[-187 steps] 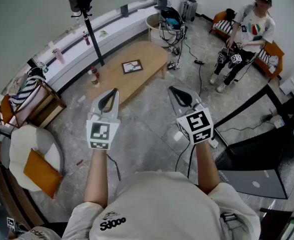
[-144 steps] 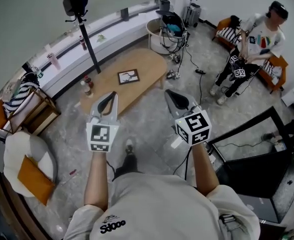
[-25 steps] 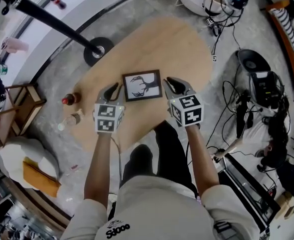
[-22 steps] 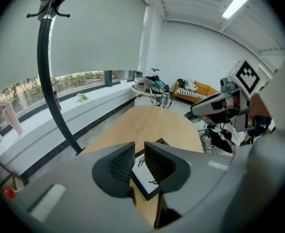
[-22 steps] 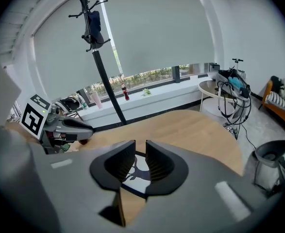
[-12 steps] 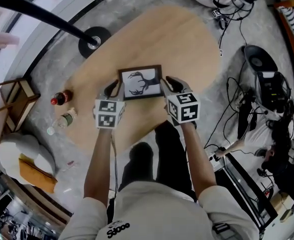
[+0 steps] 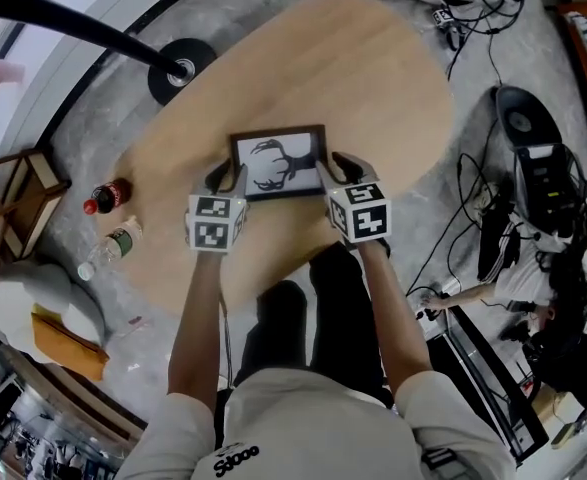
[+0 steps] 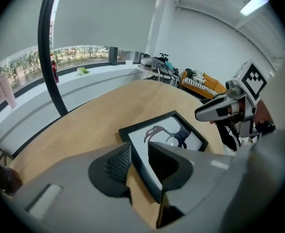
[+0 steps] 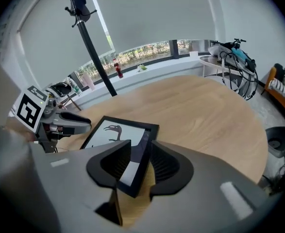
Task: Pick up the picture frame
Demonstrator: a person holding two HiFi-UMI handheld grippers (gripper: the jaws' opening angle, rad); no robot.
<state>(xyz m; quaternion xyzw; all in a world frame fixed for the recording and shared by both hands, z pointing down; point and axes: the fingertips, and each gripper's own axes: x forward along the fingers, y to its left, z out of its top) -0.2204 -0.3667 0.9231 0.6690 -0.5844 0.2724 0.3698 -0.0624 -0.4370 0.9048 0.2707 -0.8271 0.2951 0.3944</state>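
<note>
Oval wooden table [image 7: 373, 78] in a cable-strewn room; flat near its middle, the picture frame [image 7: 276, 160]. Jaws just opened wide, astride its left and right edges, nothing pinched yet: left gripper [image 7: 223, 179], right gripper [image 7: 335, 166]. Close both together, squarely on the moulding, then lift level.

matt wood table [image 7: 373, 78], blk frame [image 7: 278, 163], poss. glazed
</note>
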